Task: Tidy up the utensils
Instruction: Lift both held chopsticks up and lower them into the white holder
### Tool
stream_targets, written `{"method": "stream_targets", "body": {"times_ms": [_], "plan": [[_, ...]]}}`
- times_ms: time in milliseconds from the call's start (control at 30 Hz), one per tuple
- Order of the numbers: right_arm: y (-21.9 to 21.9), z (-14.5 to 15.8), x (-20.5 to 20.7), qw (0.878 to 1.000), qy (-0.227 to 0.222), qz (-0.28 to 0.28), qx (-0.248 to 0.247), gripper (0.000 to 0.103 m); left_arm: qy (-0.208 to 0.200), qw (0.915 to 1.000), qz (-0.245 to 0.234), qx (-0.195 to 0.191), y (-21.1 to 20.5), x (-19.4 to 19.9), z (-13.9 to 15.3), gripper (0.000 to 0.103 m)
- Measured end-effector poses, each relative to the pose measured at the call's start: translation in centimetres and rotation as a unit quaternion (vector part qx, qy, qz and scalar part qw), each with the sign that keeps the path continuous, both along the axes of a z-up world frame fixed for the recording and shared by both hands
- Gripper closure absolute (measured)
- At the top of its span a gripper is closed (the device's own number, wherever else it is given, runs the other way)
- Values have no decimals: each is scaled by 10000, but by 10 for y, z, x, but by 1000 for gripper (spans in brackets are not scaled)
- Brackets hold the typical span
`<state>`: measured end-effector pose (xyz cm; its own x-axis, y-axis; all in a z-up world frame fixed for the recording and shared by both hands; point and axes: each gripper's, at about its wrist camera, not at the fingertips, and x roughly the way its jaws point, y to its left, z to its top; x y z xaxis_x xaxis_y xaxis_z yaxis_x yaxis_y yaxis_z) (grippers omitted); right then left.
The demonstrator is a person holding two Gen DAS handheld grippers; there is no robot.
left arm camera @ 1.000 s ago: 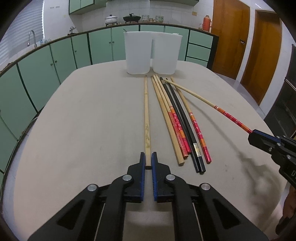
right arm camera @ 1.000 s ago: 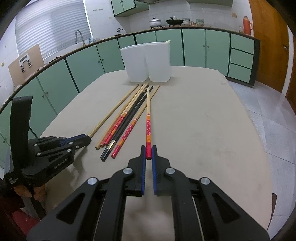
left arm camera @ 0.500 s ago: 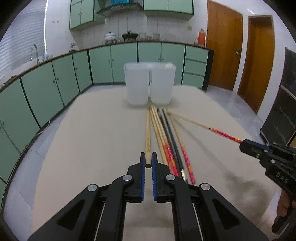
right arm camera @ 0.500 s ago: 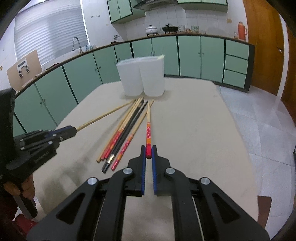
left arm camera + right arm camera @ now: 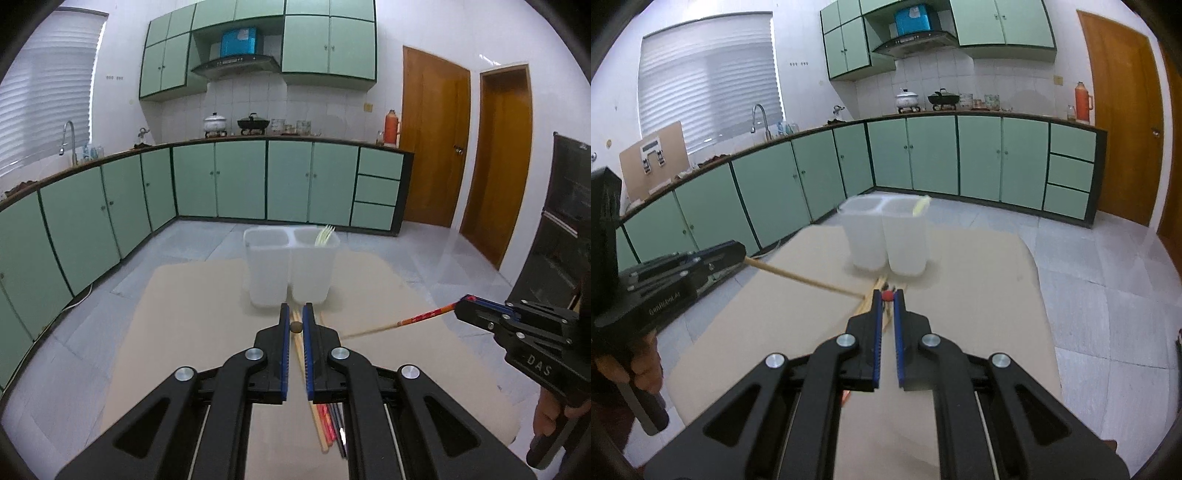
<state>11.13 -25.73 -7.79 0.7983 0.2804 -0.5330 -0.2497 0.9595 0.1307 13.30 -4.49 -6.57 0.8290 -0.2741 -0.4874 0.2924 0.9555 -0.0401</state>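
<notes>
My left gripper is shut on the end of a plain wooden chopstick, lifted so that it points down at the table; it shows in the right wrist view. My right gripper is shut on a red-ended chopstick, also raised; it shows in the left wrist view. Two white tubs stand side by side at the table's far end; the right tub holds pale chopsticks. Several chopsticks lie on the table below my fingers.
The beige table ends just behind the tubs, with tiled floor beyond and to the right. Green cabinets run along the left and back. The right gripper's body is at the right of the left wrist view.
Both grippers have lifted and tilted up, each raising the held end of its chopstick off the table. The far tips stay low near the pile.
</notes>
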Motion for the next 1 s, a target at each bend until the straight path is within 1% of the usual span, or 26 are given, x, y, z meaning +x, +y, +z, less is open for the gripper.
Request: {"method": "stream_targets", "body": {"times_ms": [167,333,800,1000], "plan": [[-1,26,26,9999,-24,141,51,98,-32,9999,-74,-93,0,21,14,96],[0,43,47,9996,-51,266,54,98,-29,9998,-104,-180,1,39,26,96],[3,73,86,9986,-139,490,120,98,-159,9993,-183,-285,7,70,54,96],[-2,94,100,9981,-284,515,190,98,-380,9986,-172,-334,12,79,79,96]]}}
